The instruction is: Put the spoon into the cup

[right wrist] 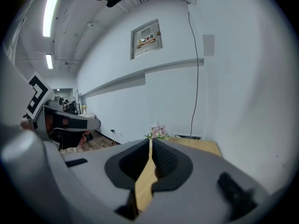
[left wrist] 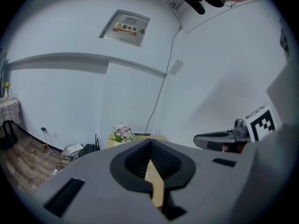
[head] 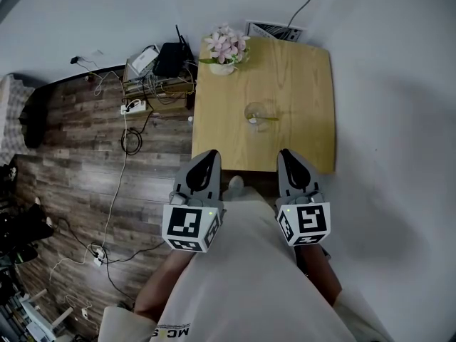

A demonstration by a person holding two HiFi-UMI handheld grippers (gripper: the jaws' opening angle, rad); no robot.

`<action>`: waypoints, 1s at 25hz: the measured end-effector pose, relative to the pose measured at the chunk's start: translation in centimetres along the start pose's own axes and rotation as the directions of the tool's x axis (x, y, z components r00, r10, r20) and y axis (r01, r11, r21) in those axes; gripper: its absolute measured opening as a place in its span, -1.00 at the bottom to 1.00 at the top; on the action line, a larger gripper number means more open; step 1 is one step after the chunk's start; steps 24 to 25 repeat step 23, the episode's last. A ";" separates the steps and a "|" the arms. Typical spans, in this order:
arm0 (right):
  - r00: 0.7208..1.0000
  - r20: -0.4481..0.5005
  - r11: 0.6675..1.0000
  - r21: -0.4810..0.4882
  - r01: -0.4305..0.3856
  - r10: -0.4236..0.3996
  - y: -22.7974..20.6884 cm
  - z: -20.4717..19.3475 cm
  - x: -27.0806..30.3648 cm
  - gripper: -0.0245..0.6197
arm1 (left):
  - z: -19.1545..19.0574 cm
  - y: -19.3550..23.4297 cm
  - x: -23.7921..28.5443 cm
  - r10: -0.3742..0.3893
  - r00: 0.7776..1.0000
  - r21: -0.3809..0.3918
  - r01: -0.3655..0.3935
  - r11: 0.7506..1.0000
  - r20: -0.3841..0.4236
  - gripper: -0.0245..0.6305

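In the head view a clear glass cup (head: 254, 112) stands near the middle of the light wooden table (head: 306, 84). A spoon (head: 269, 117) rests in it, its handle sticking out to the right. My left gripper (head: 207, 155) and right gripper (head: 288, 155) hover side by side at the table's near edge, well short of the cup. Each has its jaws shut with nothing between them. In the left gripper view the left gripper (left wrist: 150, 142) has its tips meeting over the table. The right gripper (right wrist: 150, 140) looks the same in its own view.
A pot of pink flowers (head: 226, 48) sits at the table's far left corner. Left of the table, on the wooden floor, are a black box (head: 171, 59), a power strip (head: 134, 107) and loose cables (head: 130, 141). A white wall runs along the right.
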State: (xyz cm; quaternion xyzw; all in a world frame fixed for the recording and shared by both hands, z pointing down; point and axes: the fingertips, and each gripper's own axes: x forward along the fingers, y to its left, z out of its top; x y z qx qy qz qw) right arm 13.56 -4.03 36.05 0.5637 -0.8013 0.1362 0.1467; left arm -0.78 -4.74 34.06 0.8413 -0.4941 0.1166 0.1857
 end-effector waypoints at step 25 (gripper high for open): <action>0.993 0.005 0.993 -0.001 -0.117 0.117 1.7 0.1 -0.5 -0.80 | -0.2 -0.1 0.3 -0.015 1.000 -0.007 0.015 1.000 0.000 -0.89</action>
